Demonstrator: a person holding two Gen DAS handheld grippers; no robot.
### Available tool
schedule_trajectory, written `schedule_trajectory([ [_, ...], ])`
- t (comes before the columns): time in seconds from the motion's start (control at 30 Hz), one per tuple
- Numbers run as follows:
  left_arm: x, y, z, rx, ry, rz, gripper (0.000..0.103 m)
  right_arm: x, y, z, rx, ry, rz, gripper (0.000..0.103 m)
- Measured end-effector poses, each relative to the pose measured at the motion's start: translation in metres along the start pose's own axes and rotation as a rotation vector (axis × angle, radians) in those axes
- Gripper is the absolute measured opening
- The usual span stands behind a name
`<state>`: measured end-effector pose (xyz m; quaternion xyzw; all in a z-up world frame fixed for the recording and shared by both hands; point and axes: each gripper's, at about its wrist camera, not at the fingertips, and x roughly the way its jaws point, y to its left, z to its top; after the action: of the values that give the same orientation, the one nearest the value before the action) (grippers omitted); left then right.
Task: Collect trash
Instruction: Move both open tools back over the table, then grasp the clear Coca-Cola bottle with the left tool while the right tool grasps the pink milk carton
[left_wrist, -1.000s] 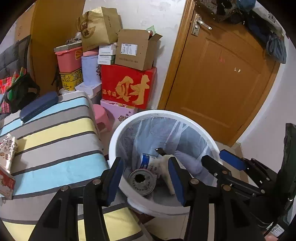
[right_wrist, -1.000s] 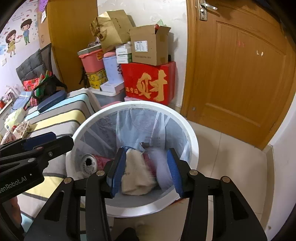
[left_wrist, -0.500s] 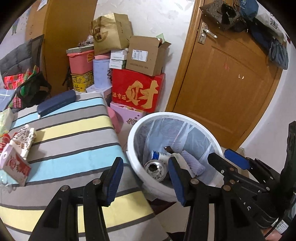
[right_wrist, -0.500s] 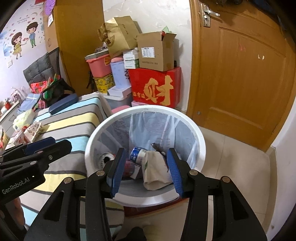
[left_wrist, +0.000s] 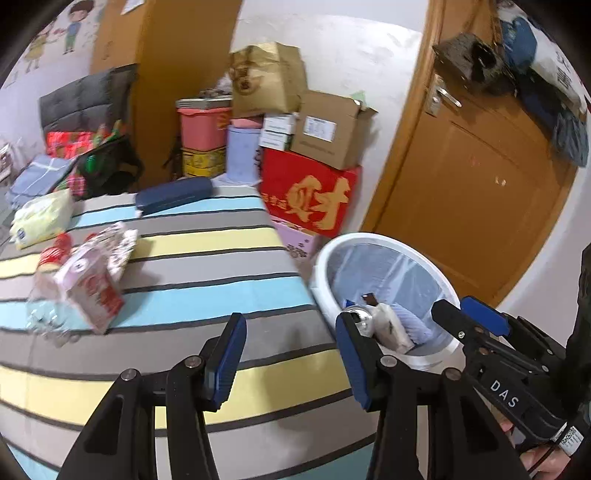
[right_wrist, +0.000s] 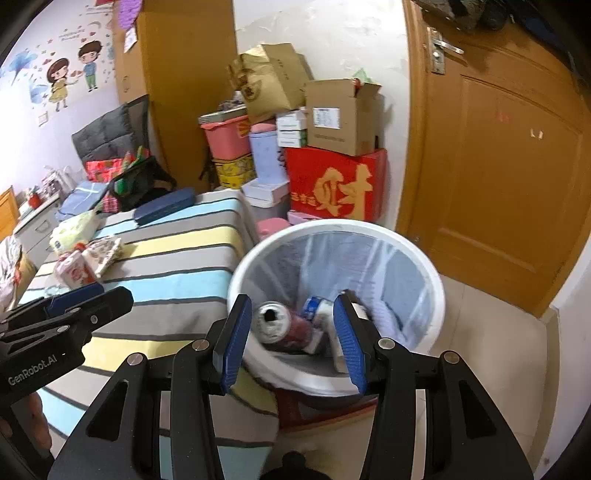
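Both tongs, left (left_wrist: 291, 356) and right (right_wrist: 291, 339), stood apart and empty. The carton (left_wrist: 90, 291) and wrappers (left_wrist: 118, 245) lay far left on the striped bed (left_wrist: 207, 273); the bin (right_wrist: 436, 291) stood right. A loose pinch risked dropping the carton short of the bin.

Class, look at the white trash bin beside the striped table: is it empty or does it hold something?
Not empty. The bin holds a drink can lying on its side and crumpled wrappers.
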<state>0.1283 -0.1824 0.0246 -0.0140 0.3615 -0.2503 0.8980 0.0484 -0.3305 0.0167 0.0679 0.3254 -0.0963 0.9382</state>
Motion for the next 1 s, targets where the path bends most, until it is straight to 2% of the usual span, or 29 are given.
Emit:
schedule_trajectory([
  [0.43,-0.049,0.079,-0.017,-0.113,-0.061,0.112,0.053,0.004,0.057,-0.003,-0.073,-0.001,0.100,0.048],
  [1.0,-0.076,0.188,-0.022,-0.256,-0.072,0.270,0.057,0.027,0.123,-0.002,-0.158,0.041,0.231,0.049],
])
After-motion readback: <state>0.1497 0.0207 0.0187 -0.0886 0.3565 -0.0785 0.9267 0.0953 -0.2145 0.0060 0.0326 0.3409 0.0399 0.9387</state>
